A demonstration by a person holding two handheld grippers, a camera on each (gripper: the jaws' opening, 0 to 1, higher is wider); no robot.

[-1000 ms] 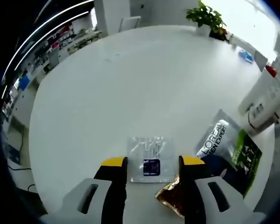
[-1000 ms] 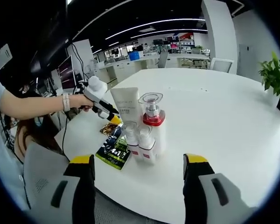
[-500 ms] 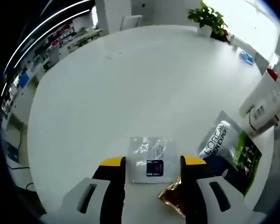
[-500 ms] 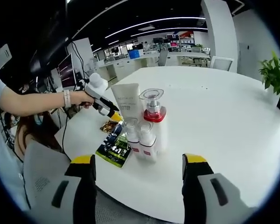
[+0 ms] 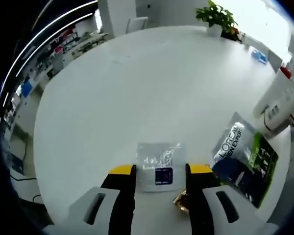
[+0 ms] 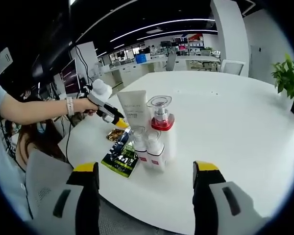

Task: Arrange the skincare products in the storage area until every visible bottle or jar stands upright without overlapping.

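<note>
My left gripper (image 5: 159, 171) is open low over the white table, its yellow-tipped jaws either side of a flat clear sachet (image 5: 159, 160) with a dark blue label. A gold sachet (image 5: 180, 200) peeks out by the right jaw. A green-and-black L'Oreal sachet (image 5: 242, 156) lies flat to the right. My right gripper (image 6: 146, 169) is open and holds nothing, short of a standing cluster: a white tube (image 6: 133, 110), a red-collared pump bottle (image 6: 160, 122) and two small clear-capped bottles (image 6: 146, 147). The left gripper (image 6: 118, 121), held by a hand, is behind that cluster.
The green sachet (image 6: 120, 156) and gold sachet (image 6: 115, 134) lie flat near the table edge, left of the bottles. A potted plant (image 5: 215, 17) stands at the table's far side. A person's arm (image 6: 39, 110) reaches in from the left. Desks and monitors stand beyond.
The left gripper has shifted a little over the clear sachet, and its right jaw now hides more of the gold sachet. The right gripper and the bottles have stayed put.
</note>
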